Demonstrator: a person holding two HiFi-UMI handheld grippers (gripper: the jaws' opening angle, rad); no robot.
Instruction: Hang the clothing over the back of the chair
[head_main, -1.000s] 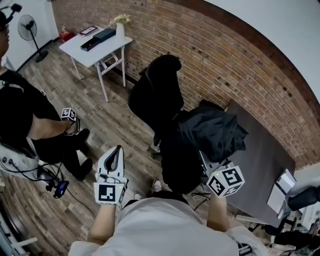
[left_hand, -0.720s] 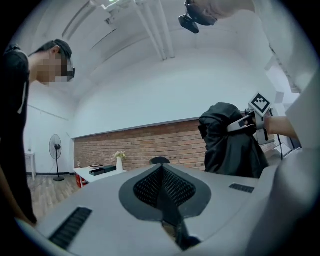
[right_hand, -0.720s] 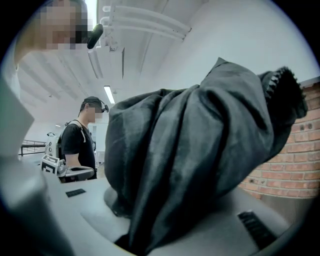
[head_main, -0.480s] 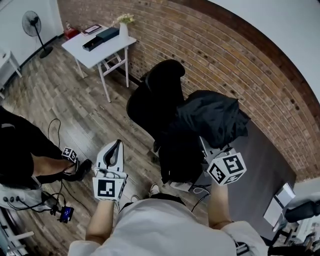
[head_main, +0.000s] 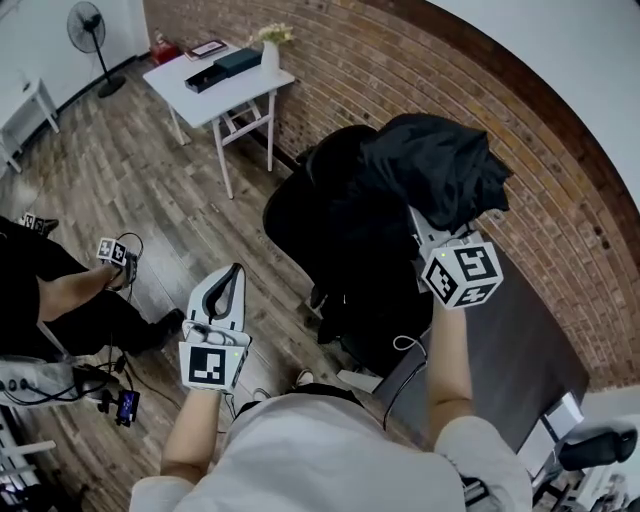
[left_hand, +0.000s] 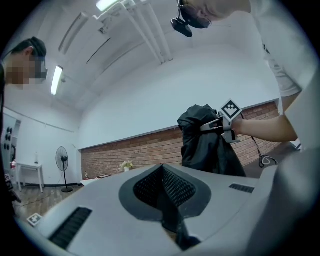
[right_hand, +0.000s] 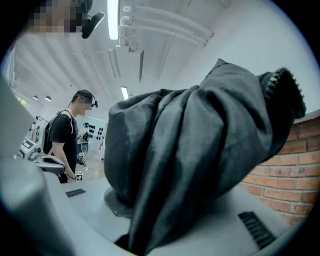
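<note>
A bunched black garment (head_main: 435, 175) hangs in the air above the back of the black office chair (head_main: 325, 225). My right gripper (head_main: 425, 228) is shut on it from below, and the cloth covers the jaws. In the right gripper view the black garment (right_hand: 190, 150) fills the middle and spills over the jaws of the right gripper (right_hand: 131, 226). My left gripper (head_main: 235, 272) is over the wooden floor left of the chair, shut with nothing in it. The left gripper view has the left gripper (left_hand: 161, 169) shut, with the black garment (left_hand: 207, 147) and the right gripper (left_hand: 214, 125) beyond it.
A dark table (head_main: 520, 340) stands at the right against the brick wall (head_main: 400, 70). A white table (head_main: 225, 95) with a vase and boxes stands at the back left, with a fan (head_main: 88, 22) beyond it. A person (head_main: 50, 300) with gripper tools is at the left.
My right gripper has lifted the garment off the dark table and carried it up over the chair's back. The left gripper has shifted slightly and stays shut.
</note>
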